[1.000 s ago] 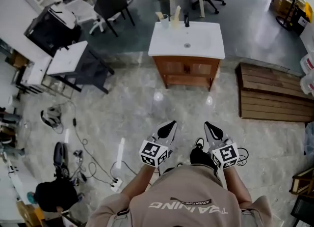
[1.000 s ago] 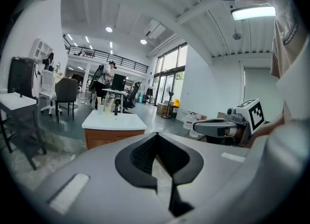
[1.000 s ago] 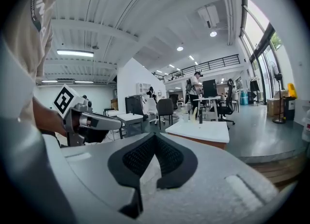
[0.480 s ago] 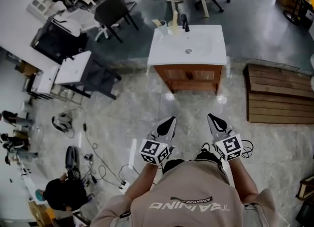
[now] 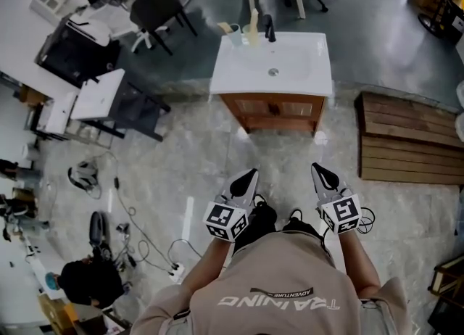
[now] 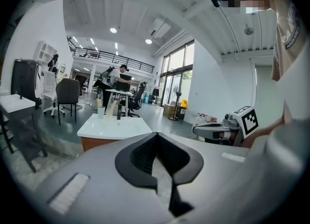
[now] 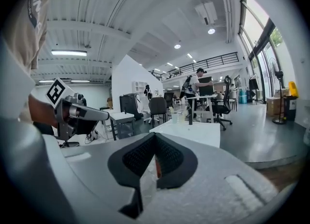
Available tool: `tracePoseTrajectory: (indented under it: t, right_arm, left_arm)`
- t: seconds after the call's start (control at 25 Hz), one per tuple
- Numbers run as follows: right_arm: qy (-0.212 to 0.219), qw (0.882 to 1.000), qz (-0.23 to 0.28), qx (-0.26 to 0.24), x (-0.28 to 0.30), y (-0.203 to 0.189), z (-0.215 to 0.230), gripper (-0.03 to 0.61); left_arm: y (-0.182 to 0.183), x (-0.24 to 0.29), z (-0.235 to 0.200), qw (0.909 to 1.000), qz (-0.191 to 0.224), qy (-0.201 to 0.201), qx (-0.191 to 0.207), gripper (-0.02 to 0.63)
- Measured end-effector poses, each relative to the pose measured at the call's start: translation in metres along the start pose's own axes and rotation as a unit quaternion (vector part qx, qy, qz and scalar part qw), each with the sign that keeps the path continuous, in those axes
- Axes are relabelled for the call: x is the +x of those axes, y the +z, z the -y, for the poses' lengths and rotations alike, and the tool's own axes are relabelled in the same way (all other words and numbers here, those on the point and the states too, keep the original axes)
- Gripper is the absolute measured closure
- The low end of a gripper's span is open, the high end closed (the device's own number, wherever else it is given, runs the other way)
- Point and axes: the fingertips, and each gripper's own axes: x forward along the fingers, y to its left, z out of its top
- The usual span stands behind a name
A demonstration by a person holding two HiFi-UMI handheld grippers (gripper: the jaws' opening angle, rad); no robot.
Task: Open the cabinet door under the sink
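The wooden sink cabinet [image 5: 272,114] stands under a white basin top [image 5: 272,65], its two doors [image 5: 250,106] closed. Both grippers are held out over the floor, well short of it. My left gripper [image 5: 247,175] is shut and holds nothing. My right gripper [image 5: 320,169] is also shut and empty. In the left gripper view the shut jaws [image 6: 156,135] point at the basin top [image 6: 114,126], and the right gripper [image 6: 213,131] shows alongside. In the right gripper view the jaws [image 7: 155,136] meet before the basin top [image 7: 193,132], with the left gripper [image 7: 80,114] beside them.
A faucet [image 5: 270,29] and cups [image 5: 243,32] stand at the basin's back edge. A wooden pallet [image 5: 409,145] lies right of the cabinet. A black frame table with a white top [image 5: 98,94] and an office chair [image 5: 156,7] are to the left. Cables [image 5: 123,232] trail over the floor.
The person has stepped closer to the sink, carrying both grippers forward. The cabinet sits slightly larger in the head view. Both pairs of jaws stay shut.
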Motion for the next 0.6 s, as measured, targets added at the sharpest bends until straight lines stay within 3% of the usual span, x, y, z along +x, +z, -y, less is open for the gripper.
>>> tracePoseTrajectory:
  t: [0.2, 0.4, 0.6]
  right_arm:
    - [-0.015, 1.0, -0.006, -0.016, 0.02, 0.005, 0.014, 0.577]
    - [-0.056, 0.998, -0.011, -0.009, 0.035, 0.021, 0.027, 0.577]
    - [-0.075, 0.997, -0.009, -0.033, 0.066, 0.045, 0.034, 0.577]
  left_arm:
    - [0.0, 0.029, -0.024, 0.9999, -0.003, -0.014, -0.007, 0.594]
    - [0.031, 0.058, -0.052, 0.9989, 0.019, -0.044, -0.003, 0.594]
    - [0.05, 0.079, -0.095, 0.9983, 0.032, -0.047, -0.013, 0.594]
